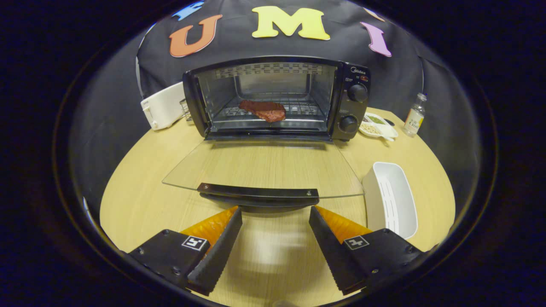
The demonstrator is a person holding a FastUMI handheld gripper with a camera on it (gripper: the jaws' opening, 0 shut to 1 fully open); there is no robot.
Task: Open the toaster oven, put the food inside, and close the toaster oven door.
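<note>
Both fingers of the gripper (275,213) stand apart and empty just short of the black handle (258,192) on the lowered glass door (264,164), seemingly poised to lift it shut, since the reddish-brown slab of meat (263,110) already rests on the rack inside the black toaster oven (277,98).

A long white plastic tray (390,200) is sitting on the round light wooden table (140,192). A small white dish of seeds (377,125) and a little clear glass bottle (415,115) are standing farther back. A white boxy machine (164,105) is resting behind.
</note>
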